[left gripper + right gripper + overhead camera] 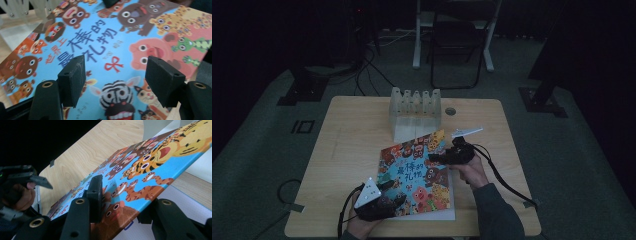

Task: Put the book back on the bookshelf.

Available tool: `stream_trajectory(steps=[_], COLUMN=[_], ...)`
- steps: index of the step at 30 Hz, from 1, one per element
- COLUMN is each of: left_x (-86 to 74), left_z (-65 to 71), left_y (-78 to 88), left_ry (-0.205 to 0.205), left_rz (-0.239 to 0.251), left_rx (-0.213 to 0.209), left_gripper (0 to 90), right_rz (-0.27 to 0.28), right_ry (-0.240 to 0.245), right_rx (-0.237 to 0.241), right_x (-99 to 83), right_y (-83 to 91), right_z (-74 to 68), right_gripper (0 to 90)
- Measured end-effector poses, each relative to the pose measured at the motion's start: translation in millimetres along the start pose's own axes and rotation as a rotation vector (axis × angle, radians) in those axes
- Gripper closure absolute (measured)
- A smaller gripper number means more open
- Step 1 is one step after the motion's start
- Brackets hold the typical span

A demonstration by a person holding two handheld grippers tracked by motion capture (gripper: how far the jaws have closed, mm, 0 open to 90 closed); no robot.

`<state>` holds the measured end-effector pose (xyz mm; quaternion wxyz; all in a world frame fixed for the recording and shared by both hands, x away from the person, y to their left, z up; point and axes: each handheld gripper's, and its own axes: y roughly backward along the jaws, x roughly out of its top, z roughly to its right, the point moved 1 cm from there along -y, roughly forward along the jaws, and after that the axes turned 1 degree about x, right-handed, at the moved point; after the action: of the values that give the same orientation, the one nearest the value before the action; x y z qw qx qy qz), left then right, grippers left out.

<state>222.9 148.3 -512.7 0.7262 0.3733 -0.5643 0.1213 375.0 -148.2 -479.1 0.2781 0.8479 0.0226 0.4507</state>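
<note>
Your right gripper (437, 156) is clamped on the book's (414, 175) right edge; your left gripper (394, 192), jaws apart, hovers over its near-left corner.

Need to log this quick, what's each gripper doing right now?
Left gripper: open, jaws above the picture book, not gripping.
Right gripper: shut on the picture book's edge.

colourful animal picture book (417, 175), front cover lifted and tilted, on table

- My right gripper (120, 202) hides the book (150, 167) edge it pinches; its lower pad sits under the cover.
- The book's corners run off my left gripper view.
</note>
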Motion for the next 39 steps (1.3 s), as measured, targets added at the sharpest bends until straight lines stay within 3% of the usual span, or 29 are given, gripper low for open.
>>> stream_trajectory(steps=[11,25,30,39], left_x=[-3.8,-1.8,1.0,5.7], left_z=[-28.6,-39.7,-46.8,-55.5], left_y=[5.1,5.2,7.5,8.1], left_ry=[0.117,0.131,0.168,0.168], left_rz=[-0.001,-0.020,0.003,0.004], left_rx=[-0.011,0.007,0.016,0.027], left_gripper=[33.0,33.0,32.7,32.7], right_rz=[0.014,0.040,0.050,0.064], right_ry=[0.041,0.107,0.135,0.167], right_rx=[-0.011,-0.022,-0.030,-0.035], right_x=[-1.1,-2.1,-2.2,-2.4], right_y=[5.5,15.3,20.5,25.3], right_z=[-6.5,-15.7,-19.4,-23.3], right_gripper=[62.9,62.9,62.9,62.9])
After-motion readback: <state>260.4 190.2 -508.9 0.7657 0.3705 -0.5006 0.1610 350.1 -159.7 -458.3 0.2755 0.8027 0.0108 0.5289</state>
